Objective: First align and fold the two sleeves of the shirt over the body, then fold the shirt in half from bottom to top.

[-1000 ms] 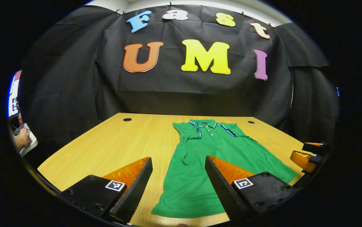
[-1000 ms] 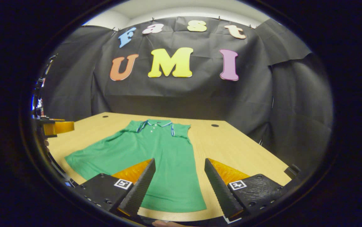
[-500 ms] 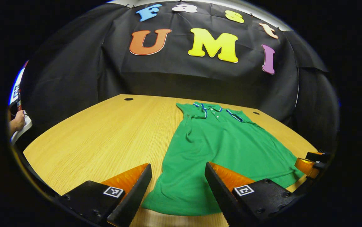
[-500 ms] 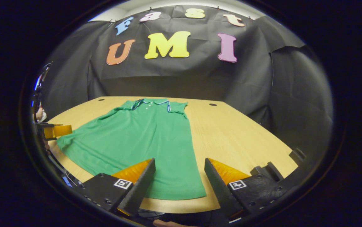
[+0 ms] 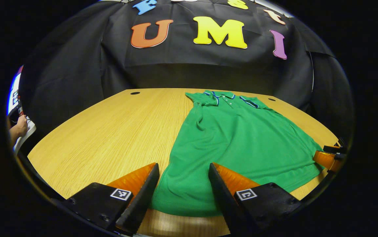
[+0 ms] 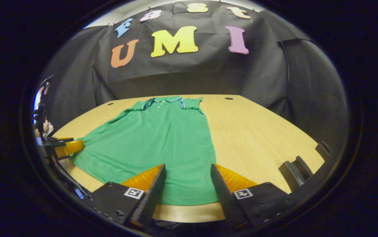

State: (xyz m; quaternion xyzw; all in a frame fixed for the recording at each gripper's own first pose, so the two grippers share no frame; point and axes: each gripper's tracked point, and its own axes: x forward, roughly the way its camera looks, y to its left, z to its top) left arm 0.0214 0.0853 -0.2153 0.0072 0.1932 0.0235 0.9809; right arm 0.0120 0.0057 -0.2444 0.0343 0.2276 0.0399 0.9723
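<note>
- The green shirt (image 5: 238, 138) lay flat on the wooden table (image 5: 110, 131), collar far.
- The left gripper (image 5: 182, 184) hovered at the shirt's near hem — jaws wide apart, holding nothing.
- The right gripper (image 6: 188, 182) hovered likewise, also spread and empty.

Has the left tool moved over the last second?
Yes. The left tool has dropped toward the shirt hem; the table now looms larger.

We take this for a recording booth. Black cloth (image 5: 77, 75) walls a wooden table (image 5: 110, 131) (cable holes (image 5: 135, 93) at its back).
</note>
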